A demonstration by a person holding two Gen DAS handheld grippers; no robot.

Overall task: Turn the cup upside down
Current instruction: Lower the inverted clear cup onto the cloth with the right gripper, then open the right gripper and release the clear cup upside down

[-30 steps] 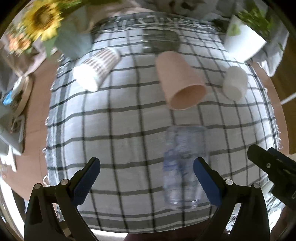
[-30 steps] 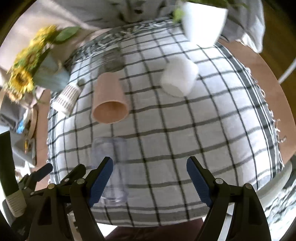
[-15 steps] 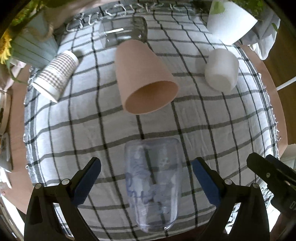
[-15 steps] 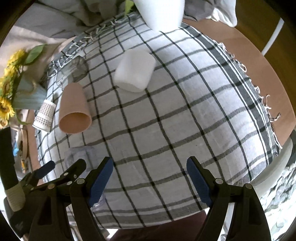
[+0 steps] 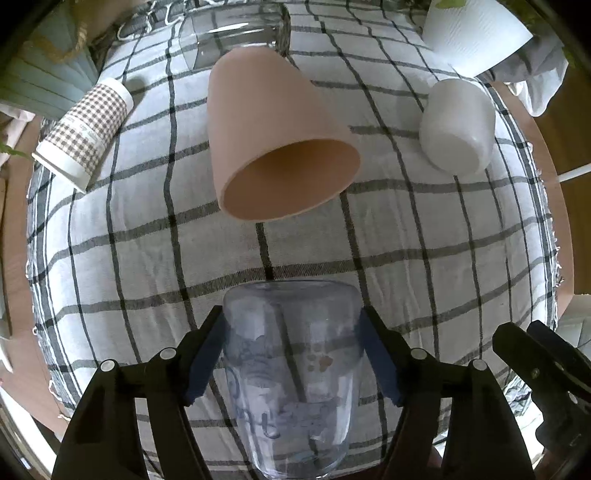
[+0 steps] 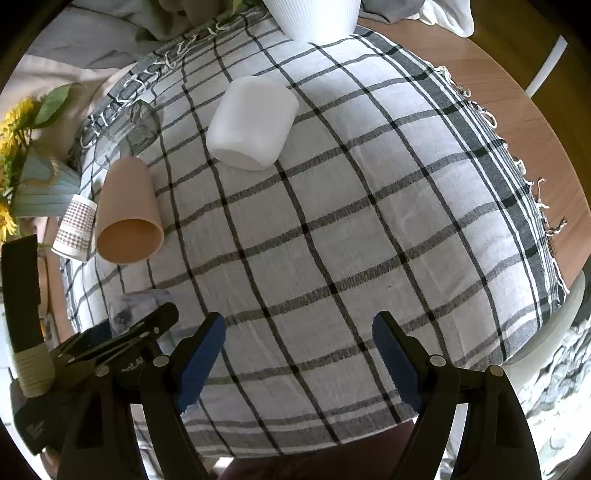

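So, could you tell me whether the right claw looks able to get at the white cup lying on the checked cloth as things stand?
Probably yes. The right claw is open and empty, and only bare checked cloth lies between it and the white cup. The left claw is off to the side, around the clear cup.

Lower end of the clear printed plastic cup cut off by the bottom edge in the left wrist view; in the right wrist view mostly hidden behind the left gripper; white ribbed plant pot cropped at the top edge; clear glass tumbler partly hidden behind the pink tapered cup; print on the clear cup too blurred to read.
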